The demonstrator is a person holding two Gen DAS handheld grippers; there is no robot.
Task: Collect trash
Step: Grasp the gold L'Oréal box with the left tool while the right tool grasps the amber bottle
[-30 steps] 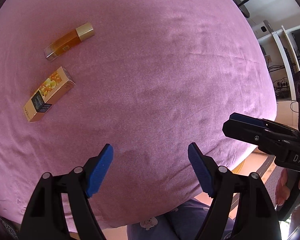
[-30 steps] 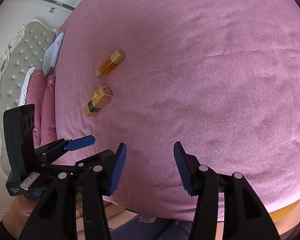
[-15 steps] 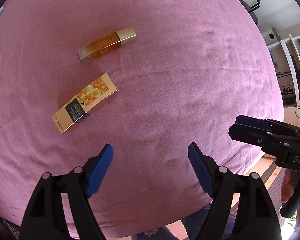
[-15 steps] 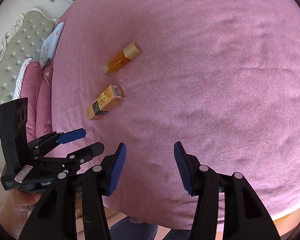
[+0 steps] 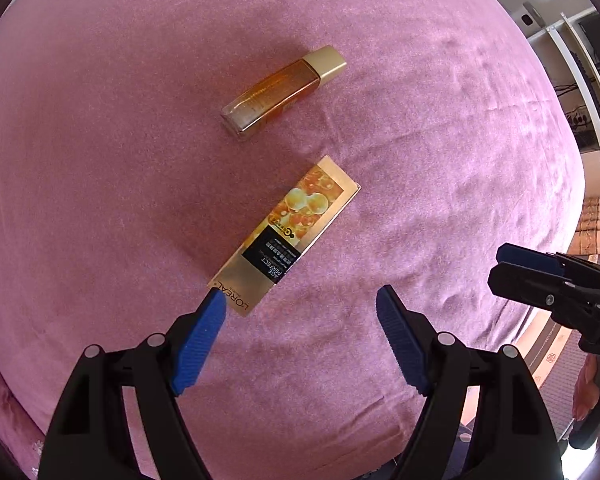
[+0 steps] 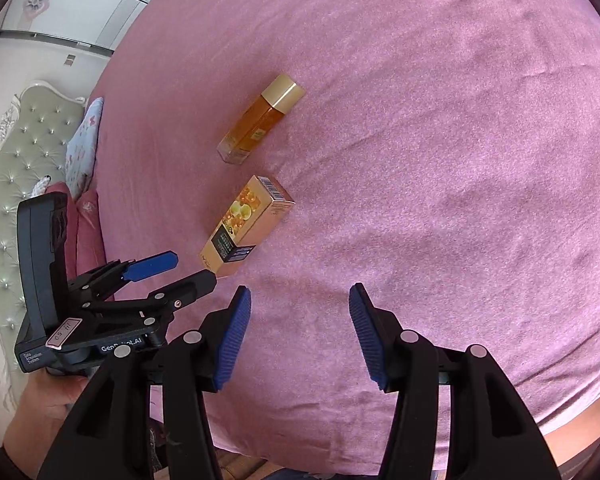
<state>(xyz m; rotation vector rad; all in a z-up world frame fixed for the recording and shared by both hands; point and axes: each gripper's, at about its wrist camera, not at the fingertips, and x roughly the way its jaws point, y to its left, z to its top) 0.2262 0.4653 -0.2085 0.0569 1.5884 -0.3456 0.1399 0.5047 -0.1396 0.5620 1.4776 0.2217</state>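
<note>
A gold cosmetics box (image 5: 286, 234) (image 6: 246, 226) lies flat on the pink bedspread (image 5: 440, 128). Just beyond it lies an amber glass bottle (image 5: 284, 92) (image 6: 262, 118) with a gold cap. My left gripper (image 5: 300, 300) hovers open above the near end of the box, its left pad beside the box's corner, nothing between the pads. My right gripper (image 6: 298, 304) is open and empty, to the right of the box and nearer the bed's edge. Each gripper shows in the other's view, the left gripper (image 6: 168, 270) pointing at the box's near end.
The bed's edge runs along the bottom of both views. A padded grey headboard (image 6: 24, 152) and pillows (image 6: 82, 140) lie at the left of the right wrist view. White shelving (image 5: 568, 52) stands past the bed at the right of the left wrist view.
Both grippers have travelled across the bed toward the box and bottle, which now look larger and nearer the centre. The left gripper has come right up to the box's near end.
</note>
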